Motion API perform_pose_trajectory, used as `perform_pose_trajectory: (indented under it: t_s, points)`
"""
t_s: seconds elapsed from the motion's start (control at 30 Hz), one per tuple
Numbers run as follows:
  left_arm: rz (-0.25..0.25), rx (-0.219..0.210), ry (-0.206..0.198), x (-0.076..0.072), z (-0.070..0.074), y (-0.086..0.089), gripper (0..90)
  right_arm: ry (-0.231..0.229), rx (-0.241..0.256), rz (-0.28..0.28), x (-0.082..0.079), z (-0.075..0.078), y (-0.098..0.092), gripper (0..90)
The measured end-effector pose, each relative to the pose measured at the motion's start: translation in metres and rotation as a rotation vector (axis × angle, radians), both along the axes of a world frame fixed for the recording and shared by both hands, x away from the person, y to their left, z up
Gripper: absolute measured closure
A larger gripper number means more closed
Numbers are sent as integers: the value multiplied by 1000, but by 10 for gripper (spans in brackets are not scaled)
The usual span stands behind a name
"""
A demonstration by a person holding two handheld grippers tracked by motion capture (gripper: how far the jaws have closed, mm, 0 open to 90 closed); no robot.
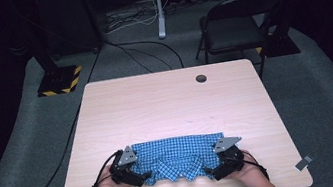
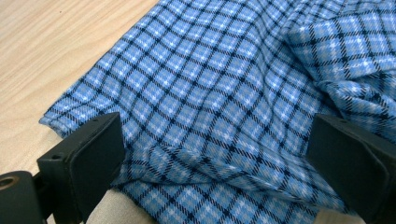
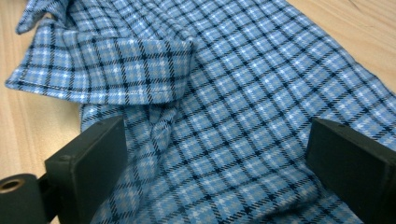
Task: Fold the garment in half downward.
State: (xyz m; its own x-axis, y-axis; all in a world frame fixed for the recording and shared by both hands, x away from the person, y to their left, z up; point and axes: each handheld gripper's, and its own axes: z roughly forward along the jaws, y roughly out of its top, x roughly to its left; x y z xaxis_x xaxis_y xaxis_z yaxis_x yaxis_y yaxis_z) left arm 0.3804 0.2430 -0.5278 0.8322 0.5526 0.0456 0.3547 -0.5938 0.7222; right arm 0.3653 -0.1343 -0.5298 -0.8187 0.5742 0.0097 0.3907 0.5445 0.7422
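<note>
Nearest the high camera I see my two hands at the table's (image 1: 170,98) near edge, the left gripper (image 1: 143,177) and right gripper (image 1: 212,172) each at a front corner of the folded blue checked shirt (image 1: 178,150), which lies flat (collar toward me).

In the left gripper view my jaws stand wide apart over the shirt (image 2: 210,107), clamping nothing.

In the right gripper view the jaws gape equally wide across the cloth, the collar (image 3: 107,70) just beyond them, nothing gripped.
</note>
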Motion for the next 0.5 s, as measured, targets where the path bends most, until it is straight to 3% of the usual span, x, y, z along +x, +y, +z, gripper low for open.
perform_pose_trajectory:
  t_s: [0.5]
  points:
    - [3, 6, 6, 0, 2, 0, 45, -4, 11, -14, -1, 1, 0, 73]
